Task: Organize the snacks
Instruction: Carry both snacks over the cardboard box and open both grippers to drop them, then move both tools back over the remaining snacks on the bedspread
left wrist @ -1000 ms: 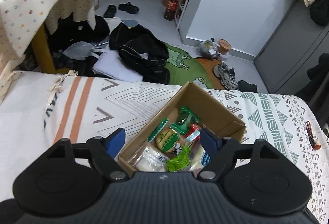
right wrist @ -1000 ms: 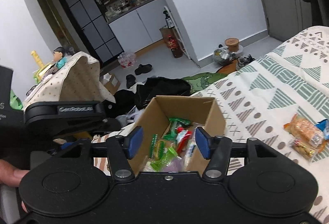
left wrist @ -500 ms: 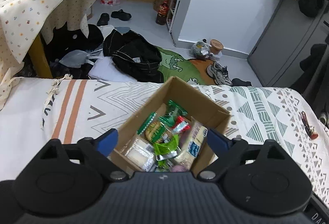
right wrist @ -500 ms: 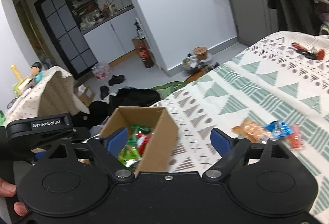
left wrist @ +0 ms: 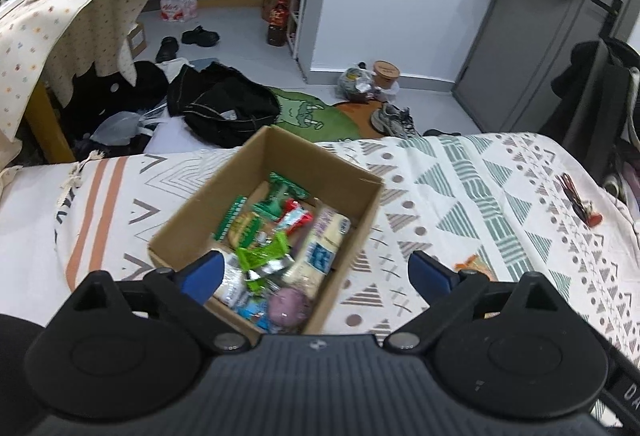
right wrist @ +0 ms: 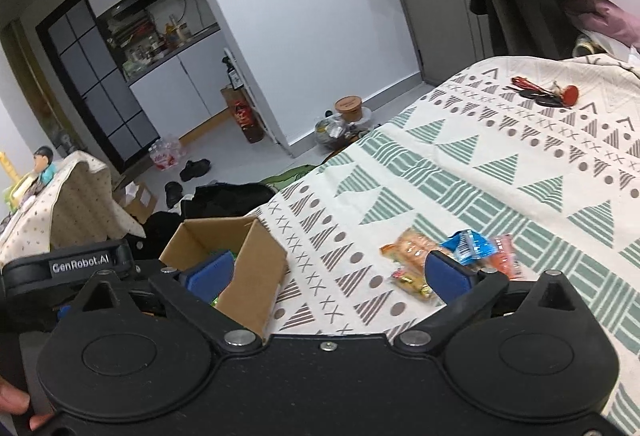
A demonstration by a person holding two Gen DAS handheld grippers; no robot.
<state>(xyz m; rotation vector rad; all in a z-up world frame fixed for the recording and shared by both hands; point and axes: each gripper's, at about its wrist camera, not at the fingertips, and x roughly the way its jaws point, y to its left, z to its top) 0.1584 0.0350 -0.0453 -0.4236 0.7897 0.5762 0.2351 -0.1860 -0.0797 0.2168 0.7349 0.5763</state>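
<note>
An open cardboard box (left wrist: 340, 168) sits on the patterned bedspread (left wrist: 480, 196), filled with several snack packets (left wrist: 276, 236). My left gripper (left wrist: 316, 272) hovers open above the box's near end, nothing between its blue fingers. In the right wrist view the same box (right wrist: 252, 260) is at lower left, and loose snacks lie on the bedspread to its right: an orange packet (right wrist: 408, 248), a blue packet (right wrist: 468, 242), a small yellow one (right wrist: 412, 282). My right gripper (right wrist: 328, 272) is open and empty, its right finger just in front of those loose snacks.
Red-handled items (right wrist: 540, 94) lie farther back on the bedspread (right wrist: 500, 164). The left gripper's body (right wrist: 80, 262) shows at the left edge. Beyond the bed, the floor holds black bags (left wrist: 224, 104), shoes (left wrist: 392, 120) and a cloth-covered table (left wrist: 60, 24).
Both grippers opened wider and pulled back from the box. The right gripper swung right, bringing the loose snacks on the bedspread near its right finger.
</note>
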